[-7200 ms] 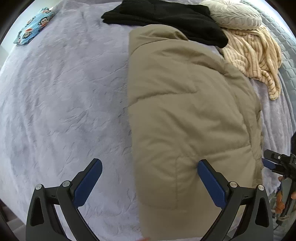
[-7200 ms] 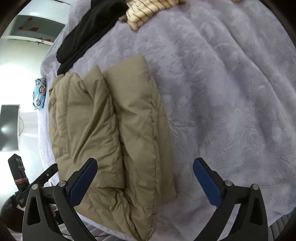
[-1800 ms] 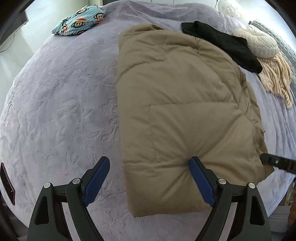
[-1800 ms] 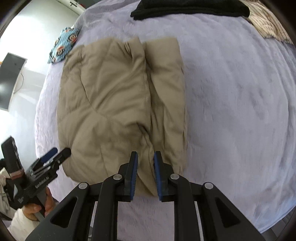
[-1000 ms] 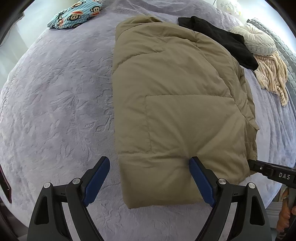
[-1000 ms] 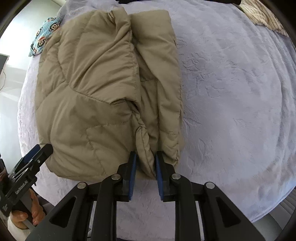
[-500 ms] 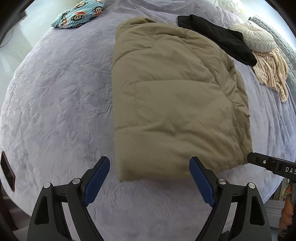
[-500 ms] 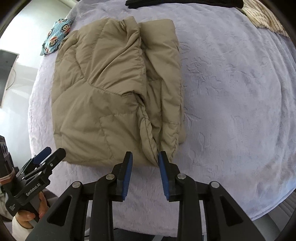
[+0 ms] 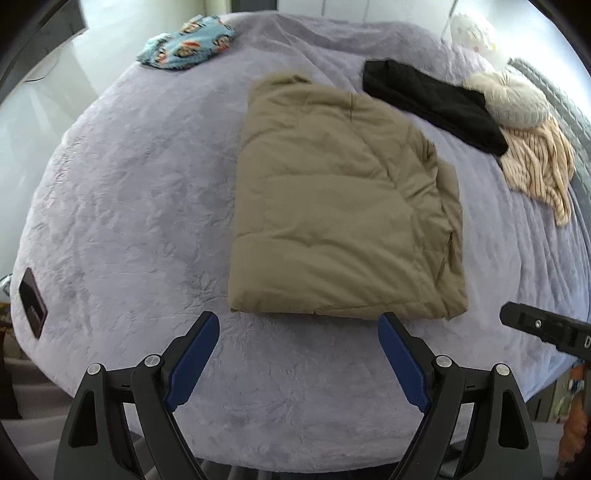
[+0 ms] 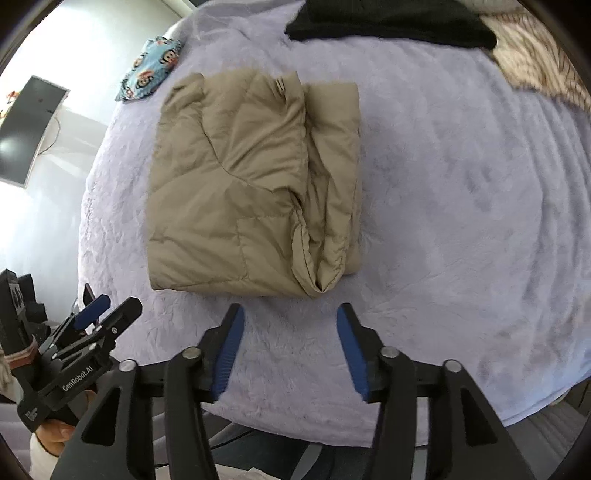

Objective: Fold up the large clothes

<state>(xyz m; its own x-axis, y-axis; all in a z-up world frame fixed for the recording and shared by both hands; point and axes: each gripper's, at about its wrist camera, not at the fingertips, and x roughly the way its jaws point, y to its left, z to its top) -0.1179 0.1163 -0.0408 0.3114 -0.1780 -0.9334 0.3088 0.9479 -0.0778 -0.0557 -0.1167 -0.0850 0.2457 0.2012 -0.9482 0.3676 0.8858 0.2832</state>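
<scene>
Lying lengthwise away: folded tan jacket.

Each hand-held gripper is black with blue pads, silver screws, seemingly "GenRobot.AI" lettering.

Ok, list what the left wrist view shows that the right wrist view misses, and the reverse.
Left wrist only: a round cream cushion beside the black garment, a white item at the far edge, and a dark tag on the cover's near-left edge.

Right wrist only: a dark monitor at the left, and the open seam side of the folded tan jacket.

Both: the jacket, black garment, striped knit, monkey-print cloth, lilac bed cover, and both open claws, left claw and right claw, clear of the jacket.
</scene>
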